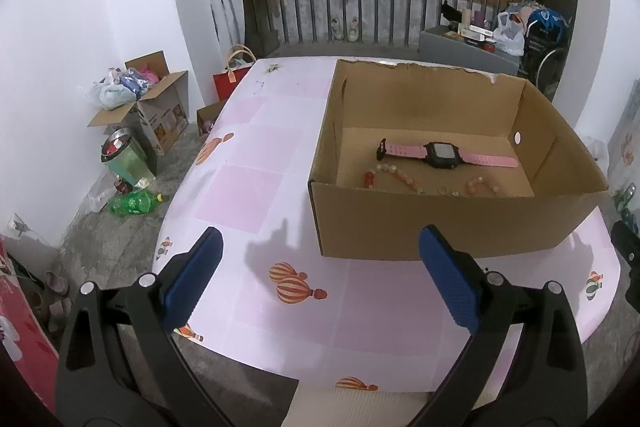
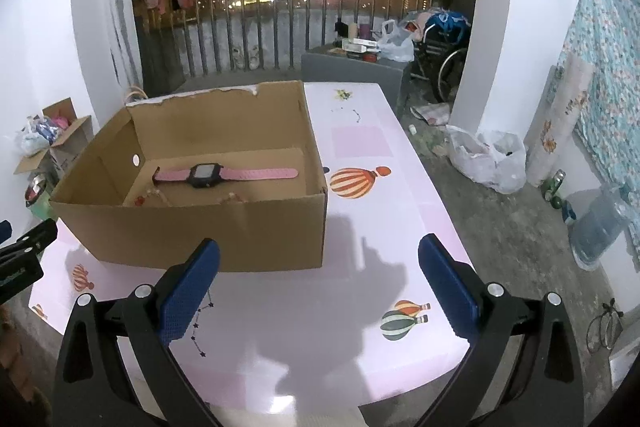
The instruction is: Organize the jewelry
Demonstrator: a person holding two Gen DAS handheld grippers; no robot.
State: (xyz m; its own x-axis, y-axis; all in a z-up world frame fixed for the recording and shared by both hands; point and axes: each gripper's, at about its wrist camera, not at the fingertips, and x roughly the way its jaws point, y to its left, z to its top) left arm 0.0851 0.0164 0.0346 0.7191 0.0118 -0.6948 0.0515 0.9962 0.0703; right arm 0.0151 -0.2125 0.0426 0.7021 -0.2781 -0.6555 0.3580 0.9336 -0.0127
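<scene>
An open cardboard box (image 1: 440,223) (image 2: 200,227) stands on a table with a pink balloon-print cloth (image 1: 260,195) (image 2: 360,147). Inside lie a pink-strapped watch with a black face (image 1: 442,155) (image 2: 206,175), a beaded bracelet (image 1: 390,175) (image 2: 154,197), a second small bead string (image 1: 478,185) (image 2: 234,197) and small rings (image 1: 448,191). My left gripper (image 1: 320,279) hovers open over the near table edge, left of the box front. My right gripper (image 2: 320,287) is open too, in front of the box's right corner. Neither holds anything.
Small dark trinkets lie at the far end of the table (image 1: 273,68) (image 2: 342,93). The floor holds cardboard boxes (image 1: 160,107), a green bottle (image 1: 134,203), plastic bags (image 2: 488,157) and a water jug (image 2: 596,231). A railing (image 1: 360,11) and a wheelchair (image 2: 444,55) stand behind.
</scene>
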